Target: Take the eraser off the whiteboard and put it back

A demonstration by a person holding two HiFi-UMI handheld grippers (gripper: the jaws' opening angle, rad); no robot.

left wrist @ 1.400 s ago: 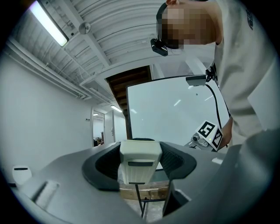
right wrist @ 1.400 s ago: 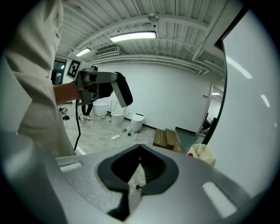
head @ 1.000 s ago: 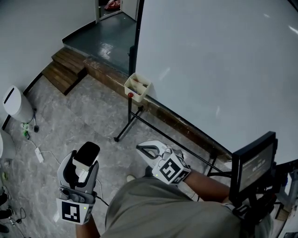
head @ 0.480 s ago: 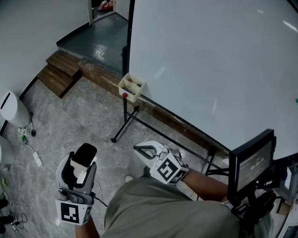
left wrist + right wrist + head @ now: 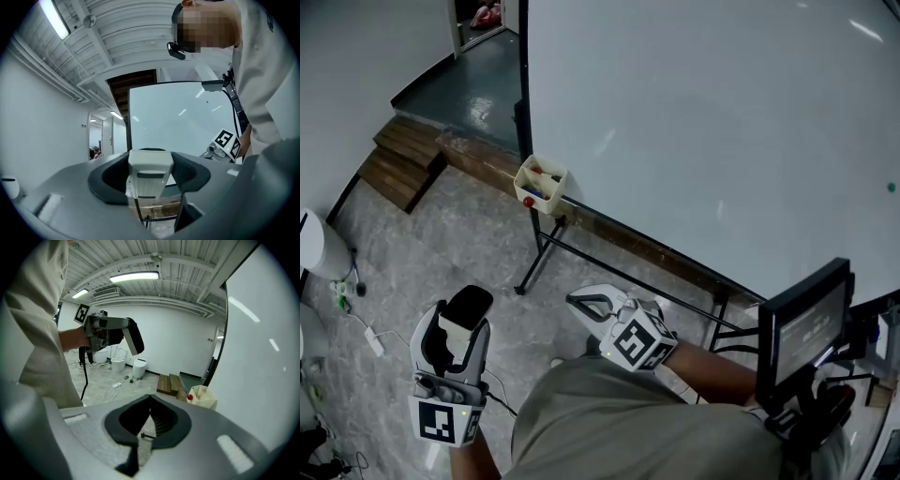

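A bare lab or test room: a large whiteboard (image 5: 703, 122) on a black stand (image 5: 531, 265) at far right, grey stone-patterned floor (image 5: 459, 253), wooden steps (image 5: 398, 167) far left, ceiling strip lights (image 5: 134, 276).

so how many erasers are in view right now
1: the eraser sits gripped in the left claw, off the whiteboard. No other shows on the board, though the beige tray at its lower corner could hide one.

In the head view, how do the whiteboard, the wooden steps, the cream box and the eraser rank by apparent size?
1. whiteboard
2. wooden steps
3. cream box and eraser: they look about alike; the eraser is nearer the camera, so I leave them unranked.
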